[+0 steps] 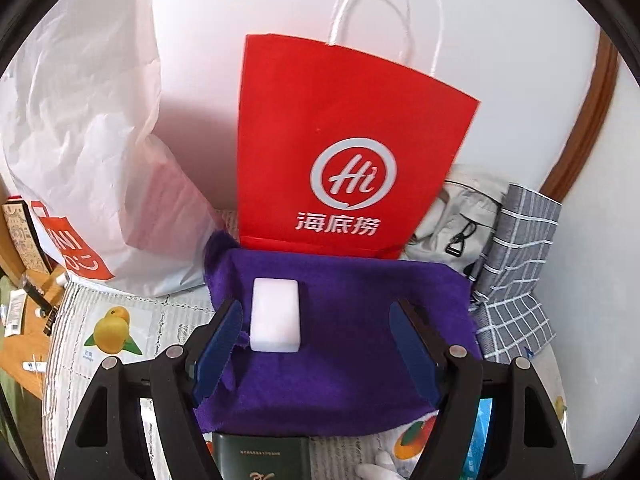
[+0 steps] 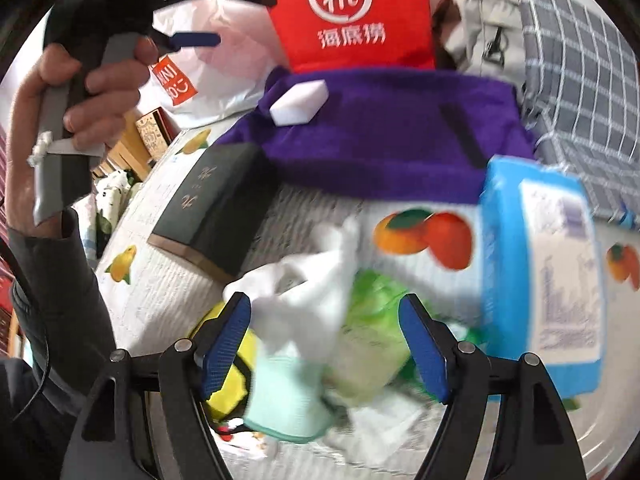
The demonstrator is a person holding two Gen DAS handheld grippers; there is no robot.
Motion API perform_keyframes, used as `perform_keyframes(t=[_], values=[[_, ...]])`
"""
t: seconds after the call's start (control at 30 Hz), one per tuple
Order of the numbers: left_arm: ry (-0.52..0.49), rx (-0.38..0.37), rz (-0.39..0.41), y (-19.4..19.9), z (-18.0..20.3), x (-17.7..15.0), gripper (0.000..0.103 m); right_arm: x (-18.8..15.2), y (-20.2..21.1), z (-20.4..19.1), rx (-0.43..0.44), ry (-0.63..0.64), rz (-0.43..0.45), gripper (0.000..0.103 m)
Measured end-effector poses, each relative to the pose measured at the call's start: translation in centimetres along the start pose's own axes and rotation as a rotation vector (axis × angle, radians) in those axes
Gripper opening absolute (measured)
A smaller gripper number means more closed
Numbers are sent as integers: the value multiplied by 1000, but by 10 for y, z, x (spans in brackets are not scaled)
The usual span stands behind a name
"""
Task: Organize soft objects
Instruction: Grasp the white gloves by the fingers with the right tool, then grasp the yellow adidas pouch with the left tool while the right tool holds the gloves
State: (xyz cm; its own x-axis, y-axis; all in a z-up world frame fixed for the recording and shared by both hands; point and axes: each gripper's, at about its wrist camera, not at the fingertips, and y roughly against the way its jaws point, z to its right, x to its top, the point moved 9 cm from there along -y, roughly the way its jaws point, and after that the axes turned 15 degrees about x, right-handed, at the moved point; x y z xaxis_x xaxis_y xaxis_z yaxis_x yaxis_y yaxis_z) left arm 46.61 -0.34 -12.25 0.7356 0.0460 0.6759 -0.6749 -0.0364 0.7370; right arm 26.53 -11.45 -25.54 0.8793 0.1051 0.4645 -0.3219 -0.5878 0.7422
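One item sorted so far, looks like: white sponge sits on purple towel. Left gripper fingers spread, empty. Right gripper fingers spread over white glove, not pinching. Green pack, blue tissue pack left on bed.

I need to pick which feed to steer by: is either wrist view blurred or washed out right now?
Left wrist view: sharp, evenly lit; the sponge on the purple towel and the red bag logo read cleanly, with fisheye bending at the edges. Right wrist view: motion-smeared low down; the white glove and blue pack are streaky, while the towel farther back is only softer.
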Motion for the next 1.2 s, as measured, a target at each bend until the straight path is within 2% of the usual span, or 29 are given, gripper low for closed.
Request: perform_keyframes(t=[0.07,0.13,0.17,0.2,0.27,0.47,0.57,0.7,0.87,1.0,1.07,1.2], values=[[-8,-4,10,6,2,0,75,-4,-9,-4,-5,-6,-31,76],[-20,-5,23,12,4,1,75,-3,-12,-11,-8,30,-5,74],[-27,-6,33,16,6,1,75,-2,-11,-12,-18,44,8,60],[-33,-7,42,19,7,1,75,-2,-11,-14,-40,59,9,36],[-43,-6,49,23,9,2,75,-1,-9,-16,-39,71,1,17],[-56,-23,63,34,13,2,75,10,43,-29,25,52,119,17],[-52,-32,64,37,13,2,75,12,77,-34,14,69,174,17],[-59,-36,70,41,16,1,75,3,107,-33,-22,77,202,17],[-86,-31,84,49,24,-2,75,-20,128,-19,-88,65,200,17],[-128,-18,94,59,34,-8,75,-45,138,-7,-98,23,198,17],[-150,-8,132,73,37,-10,75,-55,141,-4,-119,17,191,17],[-182,-38,138,96,42,-32,75,-77,154,5,-180,28,183,17]])
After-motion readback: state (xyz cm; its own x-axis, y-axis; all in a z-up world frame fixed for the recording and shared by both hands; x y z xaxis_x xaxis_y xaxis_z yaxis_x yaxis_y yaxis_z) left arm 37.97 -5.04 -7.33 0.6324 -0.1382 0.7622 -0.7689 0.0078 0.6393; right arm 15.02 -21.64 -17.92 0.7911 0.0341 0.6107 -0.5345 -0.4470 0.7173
